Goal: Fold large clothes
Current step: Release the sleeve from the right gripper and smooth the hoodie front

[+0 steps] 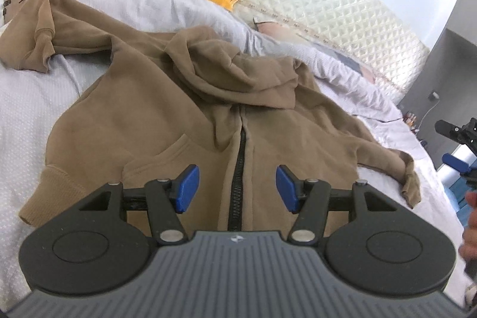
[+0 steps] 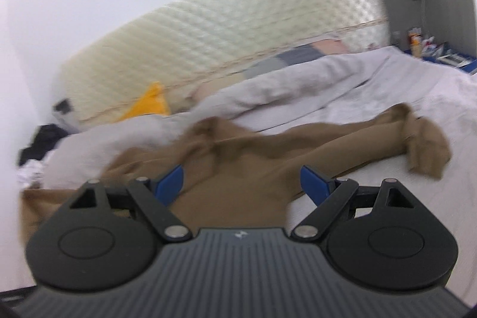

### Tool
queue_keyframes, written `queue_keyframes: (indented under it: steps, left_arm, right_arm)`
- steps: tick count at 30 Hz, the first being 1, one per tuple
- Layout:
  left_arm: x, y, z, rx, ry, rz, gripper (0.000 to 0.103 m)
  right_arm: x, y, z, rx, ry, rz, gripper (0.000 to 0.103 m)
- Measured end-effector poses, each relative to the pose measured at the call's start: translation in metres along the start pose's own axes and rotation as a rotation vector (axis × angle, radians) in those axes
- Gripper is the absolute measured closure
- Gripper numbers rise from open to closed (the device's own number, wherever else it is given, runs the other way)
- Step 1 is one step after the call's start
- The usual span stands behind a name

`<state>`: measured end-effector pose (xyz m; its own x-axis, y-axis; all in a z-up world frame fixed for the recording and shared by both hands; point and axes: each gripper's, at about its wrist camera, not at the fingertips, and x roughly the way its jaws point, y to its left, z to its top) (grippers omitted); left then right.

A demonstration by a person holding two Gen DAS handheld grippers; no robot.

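Soft, limp brown hoodie [image 1: 179,115] looks light; empty, parted left gripper [image 1: 237,188] and right gripper [image 2: 242,184] should pinch its ribbed hem.

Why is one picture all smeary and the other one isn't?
Right wrist view: smeared by motion blur, so the brown hoodie and headboard look soft, while the right gripper stays sharp. Left wrist view: crisp, the hoodie's zipper clear between the left gripper pads. Both views bend straight edges, fisheye style.
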<state>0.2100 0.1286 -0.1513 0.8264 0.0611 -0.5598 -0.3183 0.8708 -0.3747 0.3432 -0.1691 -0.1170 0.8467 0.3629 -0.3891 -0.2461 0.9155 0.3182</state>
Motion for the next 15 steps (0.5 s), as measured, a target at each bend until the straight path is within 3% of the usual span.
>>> queue_keyframes:
  steps: [6, 15]
  left_arm:
    - [-0.008, 0.0, -0.003, 0.001, 0.007, -0.006, 0.04]
    - [0.006, -0.003, -0.008, 0.02, 0.044, 0.031, 0.04]
  right_arm:
    - [-0.028, 0.04, -0.039, 0.014, 0.059, 0.049, 0.016]
    - [-0.016, 0.019, -0.096, 0.062, 0.242, 0.0, 0.016]
